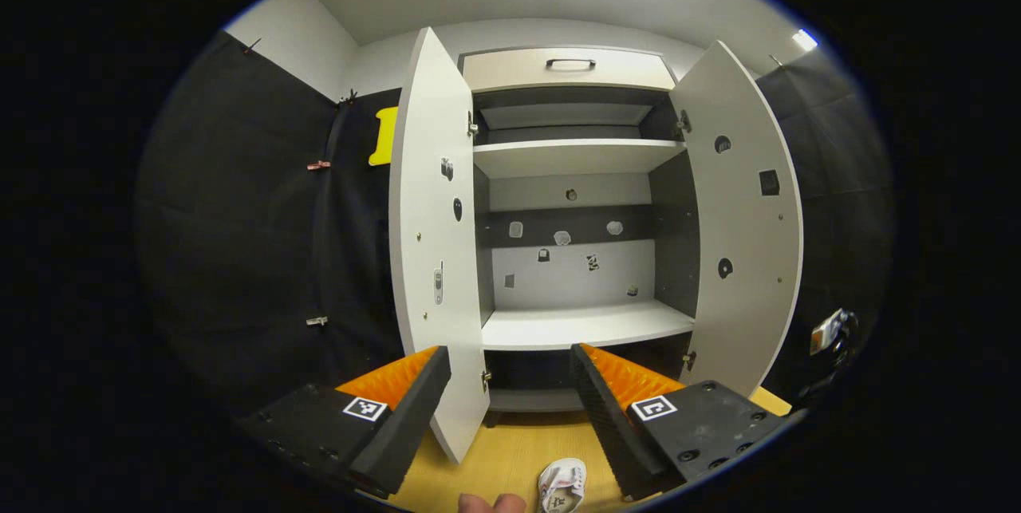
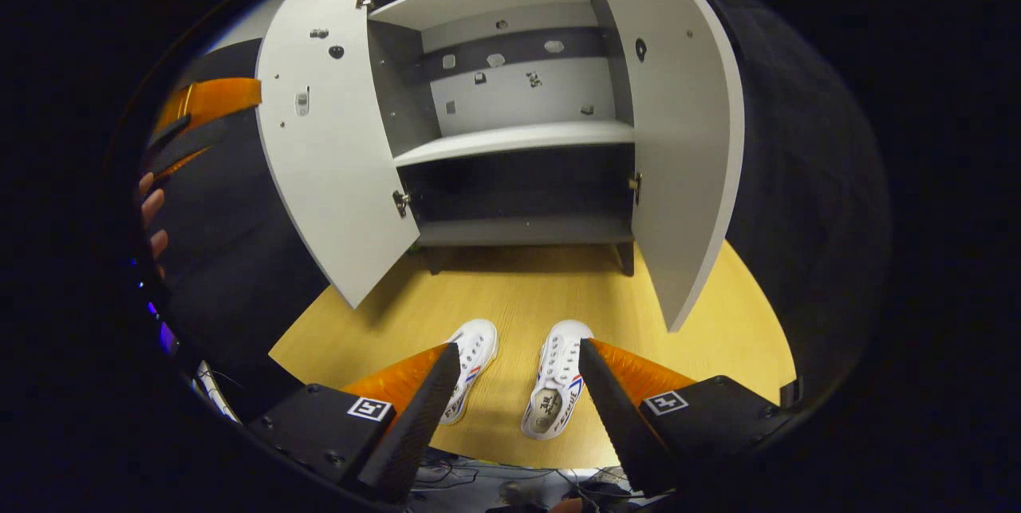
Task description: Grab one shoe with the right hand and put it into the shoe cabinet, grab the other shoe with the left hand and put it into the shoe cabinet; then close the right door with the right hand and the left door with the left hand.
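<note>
The right tongs [image 2: 518,385] stand apart, gripping nothing, above two white shoes on the wooden floor [image 2: 510,290]; the right shoe [image 2: 556,389] lies between the fingers, the left shoe [image 2: 469,365] against the left finger; the shoe cabinet [image 2: 518,134] stands ahead, both doors open; the left tongs [image 1: 510,393] are apart too, facing the cabinet's shelves, one shoe [image 1: 562,485] below them
</note>
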The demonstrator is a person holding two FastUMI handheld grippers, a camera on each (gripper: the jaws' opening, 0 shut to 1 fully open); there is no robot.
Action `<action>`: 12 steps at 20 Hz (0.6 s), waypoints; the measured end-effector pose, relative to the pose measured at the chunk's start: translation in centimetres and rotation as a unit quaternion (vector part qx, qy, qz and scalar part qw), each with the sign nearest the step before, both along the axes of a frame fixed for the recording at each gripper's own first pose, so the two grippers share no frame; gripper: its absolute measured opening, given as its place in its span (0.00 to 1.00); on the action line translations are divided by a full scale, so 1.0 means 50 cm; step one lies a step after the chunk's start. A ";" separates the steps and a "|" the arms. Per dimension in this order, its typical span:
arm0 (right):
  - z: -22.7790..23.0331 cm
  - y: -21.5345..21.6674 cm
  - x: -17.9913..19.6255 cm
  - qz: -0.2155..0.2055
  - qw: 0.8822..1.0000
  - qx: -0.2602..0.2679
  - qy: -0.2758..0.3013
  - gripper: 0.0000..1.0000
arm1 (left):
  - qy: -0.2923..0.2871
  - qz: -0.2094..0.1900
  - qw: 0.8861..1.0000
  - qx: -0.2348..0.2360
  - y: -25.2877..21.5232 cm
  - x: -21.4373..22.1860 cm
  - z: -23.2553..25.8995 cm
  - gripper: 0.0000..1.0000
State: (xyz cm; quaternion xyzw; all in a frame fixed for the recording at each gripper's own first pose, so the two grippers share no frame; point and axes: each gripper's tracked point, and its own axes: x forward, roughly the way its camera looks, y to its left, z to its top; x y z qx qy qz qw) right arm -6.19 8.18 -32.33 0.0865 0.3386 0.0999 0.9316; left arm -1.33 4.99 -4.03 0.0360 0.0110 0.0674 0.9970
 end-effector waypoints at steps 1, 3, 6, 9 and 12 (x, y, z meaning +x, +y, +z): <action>-0.030 0.006 -0.005 0.002 1.000 0.004 0.015 0.99 | 0.001 0.003 1.000 0.000 0.004 -0.002 -0.006 0.95; -0.090 0.018 -0.010 0.002 0.999 0.017 0.044 0.98 | 0.007 0.011 1.000 0.000 0.013 -0.006 -0.020 0.95; -0.186 0.024 -0.012 -0.008 0.995 0.029 0.092 0.83 | 0.018 0.020 1.000 0.000 0.024 -0.015 -0.041 0.95; -0.282 0.022 -0.010 -0.028 0.990 0.022 0.138 0.54 | 0.030 0.030 0.999 -0.002 0.038 -0.022 -0.067 0.95; -0.348 0.026 0.000 -0.043 0.986 0.021 0.162 0.59 | 0.040 0.039 0.998 -0.002 0.053 -0.029 -0.087 0.95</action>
